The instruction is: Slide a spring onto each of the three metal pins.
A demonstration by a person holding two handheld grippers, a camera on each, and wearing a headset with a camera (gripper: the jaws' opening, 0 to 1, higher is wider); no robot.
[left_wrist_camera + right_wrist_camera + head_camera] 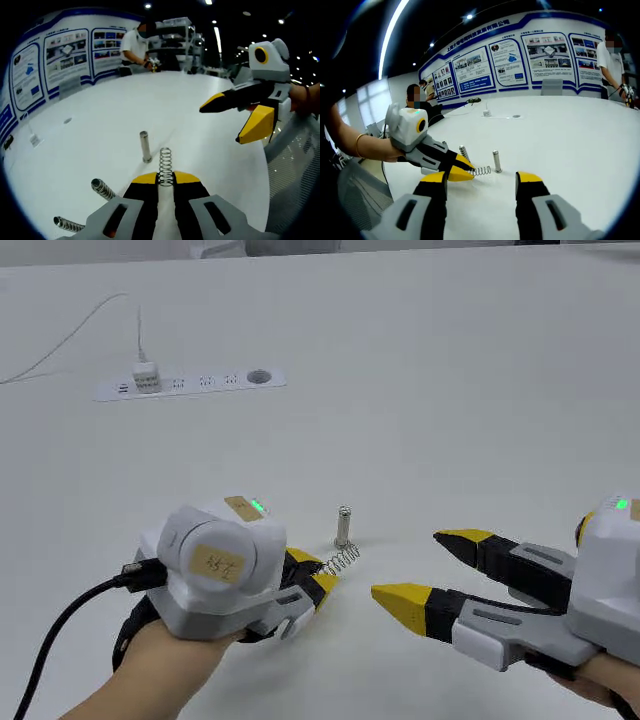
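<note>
A bare metal pin stands upright on the white table. My left gripper is shut on one end of a small coil spring, which sticks out toward the pin's base. In the left gripper view the spring rises from the jaws just right of the pin. Two other pins wearing springs are at the lower left. My right gripper is open and holds nothing, a short way right of the pin. The right gripper view shows the spring nearly touching the pin.
A white power strip with a plugged-in charger and cable lies at the table's far left. A black cable trails from the left gripper. A person works at the table's far side, in front of wall posters.
</note>
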